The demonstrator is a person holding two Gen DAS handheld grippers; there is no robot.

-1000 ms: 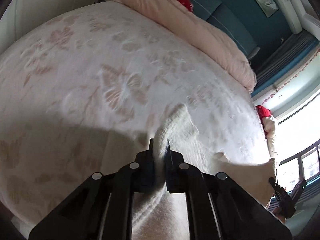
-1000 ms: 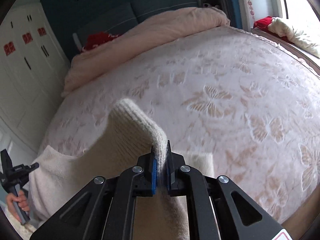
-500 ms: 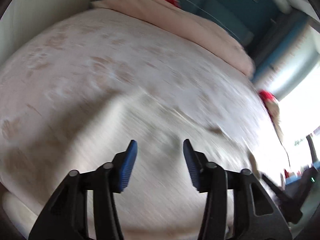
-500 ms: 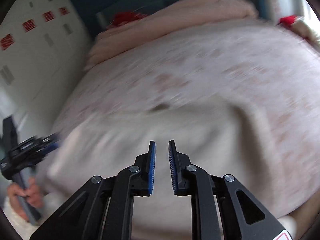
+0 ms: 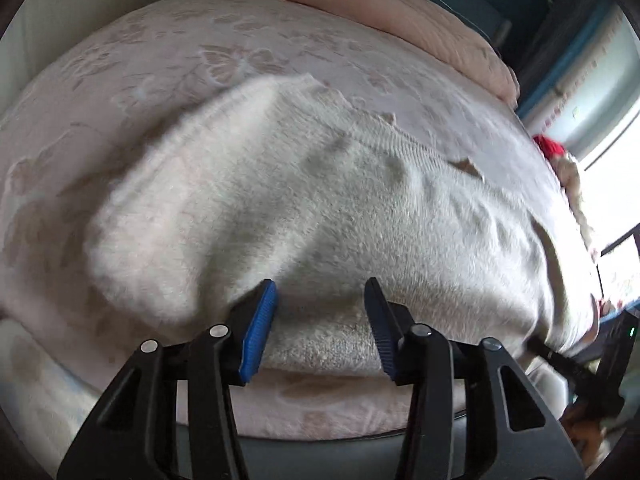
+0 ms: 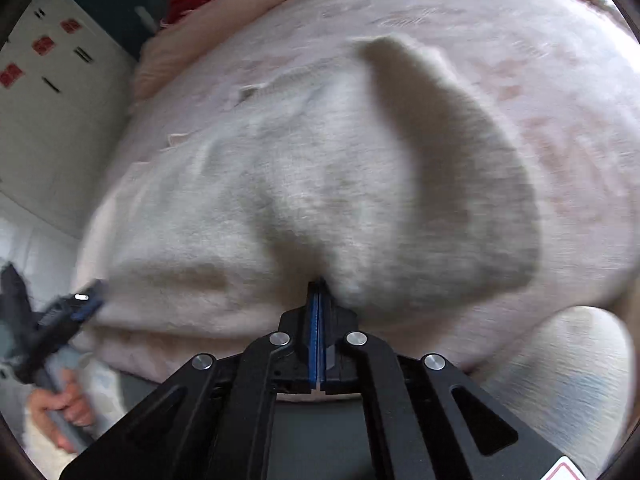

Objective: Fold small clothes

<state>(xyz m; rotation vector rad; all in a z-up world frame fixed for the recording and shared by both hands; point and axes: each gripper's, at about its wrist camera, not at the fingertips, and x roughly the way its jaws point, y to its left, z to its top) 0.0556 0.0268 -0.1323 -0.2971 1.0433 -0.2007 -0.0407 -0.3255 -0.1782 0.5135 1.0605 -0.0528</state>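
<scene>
Sweater, cream and fuzzy, lies spread across the butterfly-patterned bedspread, its near hem doubled at the bed's edge and its far sleeve smeared by motion blur. The left gripper hangs over that hem with its 2 blue-padded jaws apart and nothing between them. The right gripper has just closed, jaws together at the cloth's edge; whether any fabric is pinched is hidden.
</scene>
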